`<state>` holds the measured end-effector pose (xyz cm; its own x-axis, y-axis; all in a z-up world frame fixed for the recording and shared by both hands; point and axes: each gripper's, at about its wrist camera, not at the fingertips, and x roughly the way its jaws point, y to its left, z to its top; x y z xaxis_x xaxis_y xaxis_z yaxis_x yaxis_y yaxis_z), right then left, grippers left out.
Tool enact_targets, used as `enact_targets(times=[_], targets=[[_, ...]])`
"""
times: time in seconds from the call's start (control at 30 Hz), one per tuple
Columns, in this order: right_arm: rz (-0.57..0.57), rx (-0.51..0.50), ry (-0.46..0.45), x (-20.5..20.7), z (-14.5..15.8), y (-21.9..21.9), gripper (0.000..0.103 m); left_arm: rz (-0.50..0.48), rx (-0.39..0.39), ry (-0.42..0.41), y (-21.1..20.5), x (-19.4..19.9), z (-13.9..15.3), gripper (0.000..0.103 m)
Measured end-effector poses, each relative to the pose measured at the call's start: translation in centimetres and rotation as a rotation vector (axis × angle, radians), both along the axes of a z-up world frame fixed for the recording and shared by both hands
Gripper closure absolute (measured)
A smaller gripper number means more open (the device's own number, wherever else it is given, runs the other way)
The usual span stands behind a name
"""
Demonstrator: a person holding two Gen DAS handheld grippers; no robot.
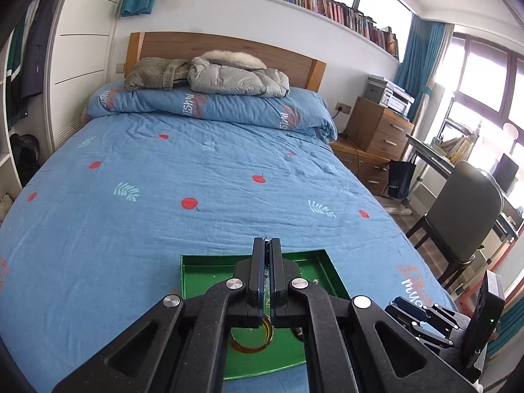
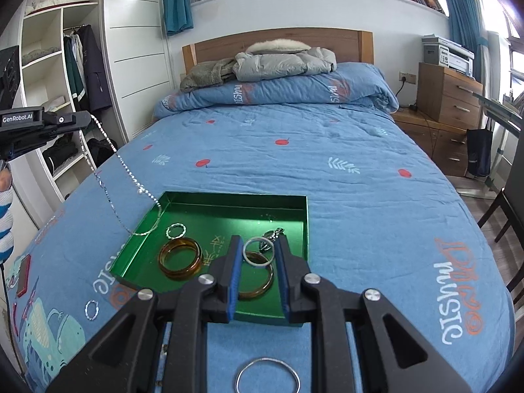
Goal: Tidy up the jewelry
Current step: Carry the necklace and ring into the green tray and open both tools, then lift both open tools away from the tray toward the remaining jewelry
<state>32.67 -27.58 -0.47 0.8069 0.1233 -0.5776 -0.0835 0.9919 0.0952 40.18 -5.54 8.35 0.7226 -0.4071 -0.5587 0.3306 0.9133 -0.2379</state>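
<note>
So, starting at the left of the right wrist view: a thin silver beaded chain necklace (image 2: 108, 170) is held up by the left gripper (image 2: 85, 120), whose jaws are pressed fully together on one end of it. From there the chain is draped down in a long loop, and its lowest part is laid just over the near-left edge of the shallow green metal tray (image 2: 229, 208) on the blue patterned bedspread (image 2: 360, 196). It looks light and totally floppy, so it's probably best pinched at one spot and lowered slowly, or it could tangle or snag on the tray wall.

Inside the tray, a small twisted silver ring (image 2: 176, 230) and a chunky amber-coloured bangle (image 2: 180, 260) are seen at the left. The bangle looks stiff, smooth and maybe brittle, so a hold across its band is likely safest.

Further right, a plain silver ring (image 2: 258, 251) is pinched between the blue pads of the right gripper (image 2: 258, 255), jaws only narrowly spread around it, above a second amber bangle (image 2: 258, 290). It's hard and slick, so a slip is possible.

Two more silver hoops are left on the bedspread: a twisted one (image 2: 91, 310) and a large plain one (image 2: 268, 376).
</note>
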Motion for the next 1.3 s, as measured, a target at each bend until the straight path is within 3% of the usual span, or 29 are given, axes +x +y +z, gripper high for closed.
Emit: enact_targets(times=[0.33,0.57,0.73,0.83,0.9,1.07,1.3], targets=[[0.017,0.008,0.135,6.6,-7.0,1.2,0.084,0.084,0.075,0.14,0.9,3.9,-8.6,0.101],[0.038,-0.012,0.225,7.8,-10.7,2.6,0.084,0.075,0.127,0.253,0.3,3.4,-13.6,0.101],[0.028,-0.013,0.25,8.3,-11.5,2.6,0.083,0.088,0.185,0.293,-0.2,2.7,-15.9,0.101],[0.031,-0.01,0.237,7.7,-11.0,2.6,0.075,0.098,0.199,0.285,0.1,2.1,-15.7,0.094],[0.029,-0.005,0.221,7.1,-10.3,2.3,0.069,0.107,0.196,0.279,0.3,1.6,-15.1,0.073],[0.004,-0.005,0.182,4.9,-7.2,1.6,0.068,0.132,0.171,0.24,1.5,-0.4,-11.6,0.068],[-0.005,-0.018,0.076,-0.9,0.0,0.7,0.068,0.152,0.188,0.101,2.9,-6.0,-3.6,0.053]])
